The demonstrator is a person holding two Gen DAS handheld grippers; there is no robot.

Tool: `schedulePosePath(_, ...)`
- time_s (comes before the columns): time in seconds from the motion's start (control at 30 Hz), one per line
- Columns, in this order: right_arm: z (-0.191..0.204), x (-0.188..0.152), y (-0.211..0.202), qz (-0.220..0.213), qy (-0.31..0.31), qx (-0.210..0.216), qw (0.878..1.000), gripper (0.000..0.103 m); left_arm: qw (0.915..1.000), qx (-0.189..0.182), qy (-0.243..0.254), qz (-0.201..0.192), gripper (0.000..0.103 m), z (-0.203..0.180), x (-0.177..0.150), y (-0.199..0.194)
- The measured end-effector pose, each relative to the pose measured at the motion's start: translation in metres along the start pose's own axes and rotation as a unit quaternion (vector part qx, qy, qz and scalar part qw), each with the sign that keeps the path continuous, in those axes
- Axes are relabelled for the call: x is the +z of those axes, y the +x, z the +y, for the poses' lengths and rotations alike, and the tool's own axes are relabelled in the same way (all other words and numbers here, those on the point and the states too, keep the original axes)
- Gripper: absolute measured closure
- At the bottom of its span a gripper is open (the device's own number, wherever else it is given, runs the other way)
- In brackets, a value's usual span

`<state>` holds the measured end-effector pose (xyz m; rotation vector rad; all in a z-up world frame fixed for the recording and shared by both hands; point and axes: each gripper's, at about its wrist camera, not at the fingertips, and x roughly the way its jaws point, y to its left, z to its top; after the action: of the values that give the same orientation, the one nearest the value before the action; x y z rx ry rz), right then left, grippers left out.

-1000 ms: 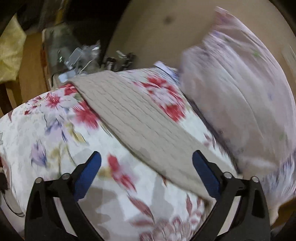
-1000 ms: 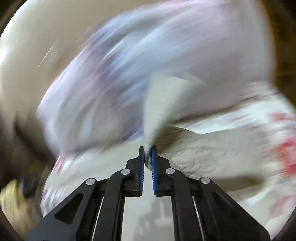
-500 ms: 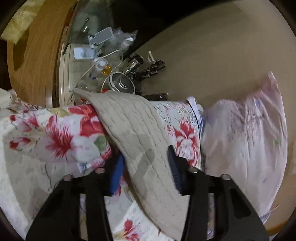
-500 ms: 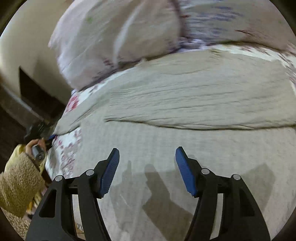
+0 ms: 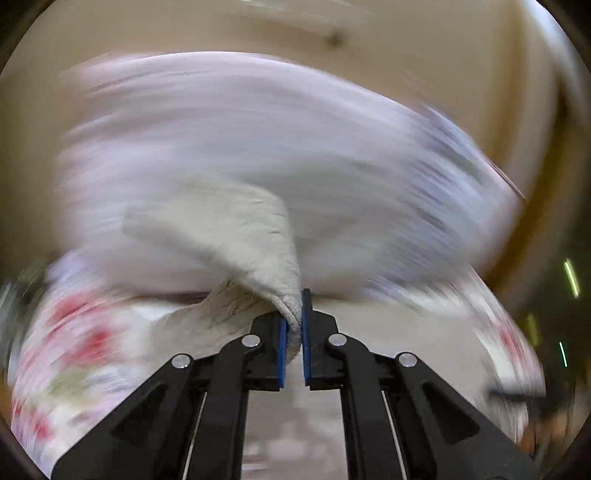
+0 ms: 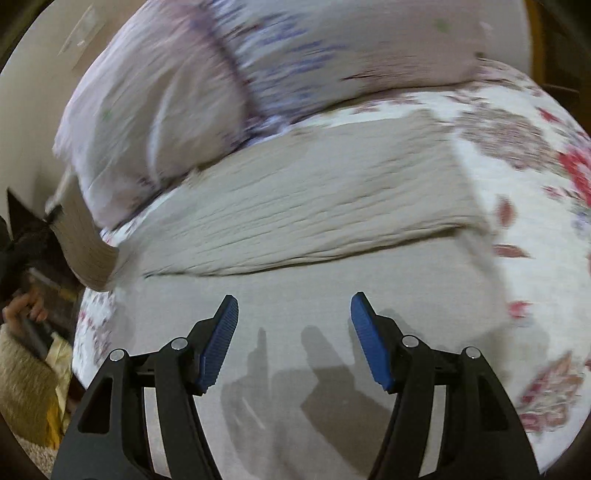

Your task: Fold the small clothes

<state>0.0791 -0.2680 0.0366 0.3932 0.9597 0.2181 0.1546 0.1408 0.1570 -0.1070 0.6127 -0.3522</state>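
A beige ribbed knit cloth (image 6: 303,206) lies on the floral bedspread (image 6: 528,206), with its far half folded over the near half. My right gripper (image 6: 293,332) is open and empty, hovering just above the cloth's near part. In the blurred left wrist view my left gripper (image 5: 291,325) is shut on a corner of the beige cloth (image 5: 236,236) and lifts it off the bed. In the right wrist view that lifted corner (image 6: 88,254) shows at the far left.
A pale lilac pillow (image 6: 207,85) lies behind the cloth against the beige wall (image 5: 258,33). The bed's edge drops off at the left, where a hand in a fuzzy yellow sleeve (image 6: 26,376) shows.
My left gripper closed on the cloth's corner and swung quickly, lifting it. My right gripper let go of the cloth, opened and now stays over the near part.
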Motion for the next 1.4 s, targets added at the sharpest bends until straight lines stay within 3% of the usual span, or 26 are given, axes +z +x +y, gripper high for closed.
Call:
schedulePosePath(0.07, -0.018, 0.001, -0.003, -0.001, 0.013, -0.012, 1.000, 0.038, 0.9926, -0.050, 0.085, 0.070, 0.091, -0.083, -0.013, 0.044)
schedulePosePath(0.13, -0.034, 0.001, -0.008, 0.001, 0.023, -0.025, 0.999, 0.038, 0.9767, -0.062, 0.138, 0.152, 0.091, -0.135, -0.045, 0.079)
schedulePosePath(0.2, -0.053, -0.002, -0.023, -0.005, 0.035, -0.032, 0.999, 0.037, 0.9776, -0.044, 0.114, 0.171, 0.086, -0.129, -0.064, 0.079)
schedulePosePath(0.23, -0.064, -0.006, -0.034, -0.008, 0.039, -0.043, 0.998, 0.034, 0.9805, -0.034, 0.089, 0.172, 0.066, -0.115, -0.069, 0.072)
schedulePosePath(0.3, -0.087, -0.015, -0.049, 0.000, 0.055, -0.055, 0.997, 0.033, 0.9869, 0.009, 0.016, 0.161, 0.037, -0.078, -0.085, 0.042)
schedulePosePath(0.33, -0.100, -0.023, -0.054, 0.012, 0.072, -0.052, 0.996, 0.033, 0.9862, 0.036, -0.022, 0.160, 0.034, -0.055, -0.096, 0.022)
schedulePosePath(0.4, -0.116, -0.039, -0.060, 0.036, 0.100, -0.035, 0.994, 0.034, 0.9794, 0.072, -0.067, 0.176, 0.034, -0.029, -0.120, -0.002)
schedulePosePath(0.47, -0.128, -0.058, -0.058, 0.076, 0.125, 0.008, 0.989, 0.046, 0.9675, 0.085, -0.121, 0.205, 0.034, -0.008, -0.146, -0.016)
schedulePosePath(0.53, -0.127, -0.072, -0.060, 0.087, 0.127, 0.043, 0.987, 0.054, 0.9545, 0.085, -0.171, 0.229, 0.041, 0.001, -0.174, -0.030)
schedulePosePath(0.63, -0.121, -0.096, -0.050, 0.148, 0.149, 0.128, 0.969, 0.073, 0.9491, 0.055, -0.226, 0.212, 0.047, -0.001, -0.202, -0.064)
schedulePosePath(0.67, -0.119, -0.103, -0.048, 0.160, 0.155, 0.146, 0.964, 0.074, 0.9471, 0.045, -0.239, 0.210, 0.049, -0.003, -0.206, -0.069)
schedulePosePath(0.73, -0.116, -0.113, -0.043, 0.182, 0.165, 0.176, 0.953, 0.084, 0.9343, 0.007, -0.286, 0.213, 0.060, -0.013, -0.221, -0.081)
schedulePosePath(0.8, -0.111, -0.120, -0.035, 0.210, 0.172, 0.201, 0.941, 0.093, 0.9291, -0.008, -0.304, 0.211, 0.062, -0.023, -0.232, -0.088)
schedulePosePath(0.9, -0.101, -0.112, -0.034, 0.206, 0.161, 0.232, 0.937, 0.095, 0.9163, -0.034, -0.333, 0.220, 0.082, -0.032, -0.245, -0.085)
schedulePosePath(0.97, -0.091, -0.090, -0.036, 0.178, 0.159, 0.256, 0.937, 0.095, 0.9169, -0.044, -0.328, 0.223, 0.095, -0.036, -0.243, -0.082)
schedulePosePath(1.07, -0.078, -0.045, -0.040, 0.116, 0.157, 0.284, 0.939, 0.095, 0.9216, -0.086, -0.321, 0.200, 0.096, -0.029, -0.209, -0.057)
schedulePosePath(1.2, -0.068, 0.033, -0.034, 0.024, 0.156, 0.291, 0.944, 0.095, 0.9451, -0.103, -0.285, 0.121, 0.096, -0.007, -0.126, -0.022)
schedulePosePath(1.27, -0.065, 0.073, -0.025, -0.023, 0.163, 0.277, 0.947, 0.095, 0.9604, -0.081, -0.259, 0.065, 0.096, 0.009, -0.071, 0.008)
schedulePosePath(1.3, -0.068, 0.090, -0.021, -0.043, 0.164, 0.259, 0.951, 0.094, 0.9632, -0.070, -0.255, 0.050, 0.096, 0.015, -0.056, 0.018)
schedulePosePath(1.37, -0.071, 0.122, 0.006, -0.063, 0.183, 0.211, 0.958, 0.081, 0.9665, -0.038, -0.251, 0.037, 0.086, 0.030, -0.024, 0.051)
schedulePosePath(1.4, -0.071, 0.130, 0.016, -0.057, 0.190, 0.191, 0.961, 0.045, 0.9678, -0.017, -0.247, 0.046, 0.060, 0.034, -0.015, 0.064)
